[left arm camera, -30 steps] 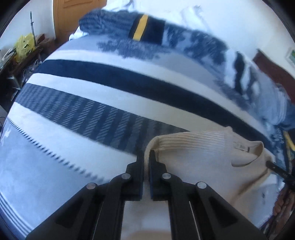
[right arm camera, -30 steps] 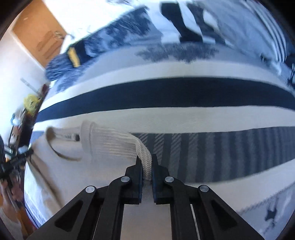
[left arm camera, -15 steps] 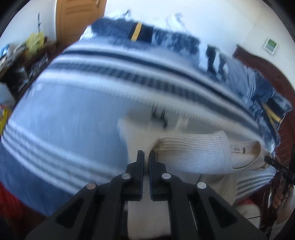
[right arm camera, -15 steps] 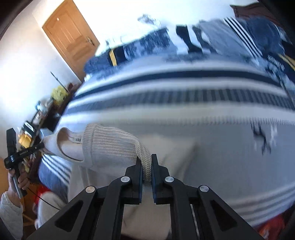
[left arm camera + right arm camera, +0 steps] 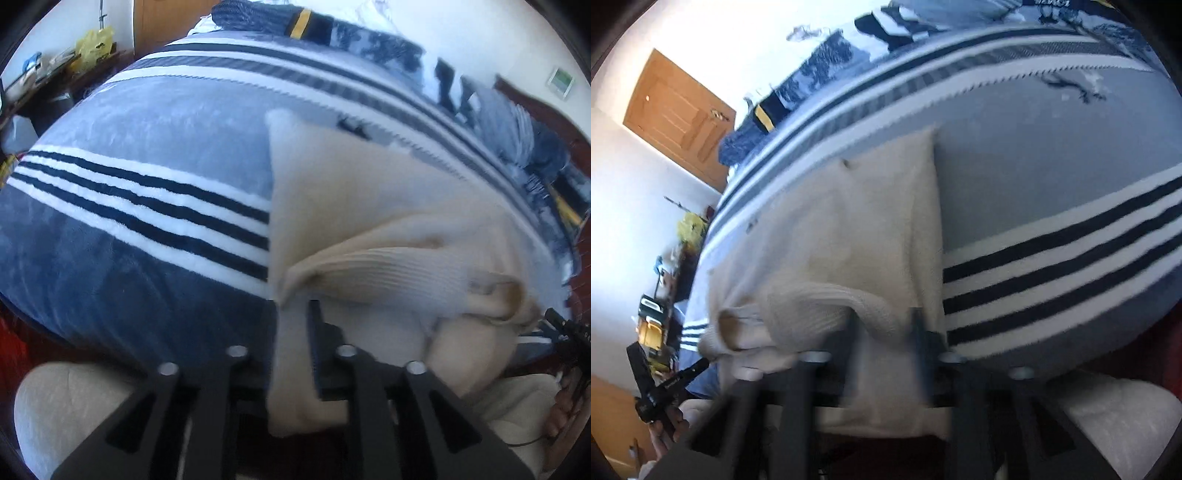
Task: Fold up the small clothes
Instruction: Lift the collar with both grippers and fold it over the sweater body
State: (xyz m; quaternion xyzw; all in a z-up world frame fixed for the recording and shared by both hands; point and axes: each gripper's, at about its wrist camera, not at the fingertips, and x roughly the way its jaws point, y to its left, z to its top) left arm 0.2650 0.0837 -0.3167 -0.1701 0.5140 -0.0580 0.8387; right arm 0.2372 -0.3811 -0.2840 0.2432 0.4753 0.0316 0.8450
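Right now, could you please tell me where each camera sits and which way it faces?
Left wrist: behind the left gripper, facing along its fingers over the cream ribbed knit sweater on the blue striped fleece blanket.
Right wrist: behind the right gripper, facing the same sweater; the other gripper shows far left.
Shared: sweater, blanket, wooden door.

Left gripper [image 5: 293,332]: matte black plastic, two flat fingers [image 5: 317,347], angular link arms with triangular cutouts, round silver screw heads at pivots. Right gripper [image 5: 882,332]: same black build, silver screws, blurred. Bare skin of hand [image 5: 561,413] at frame edge, pale cream sleeve, thin black cable.
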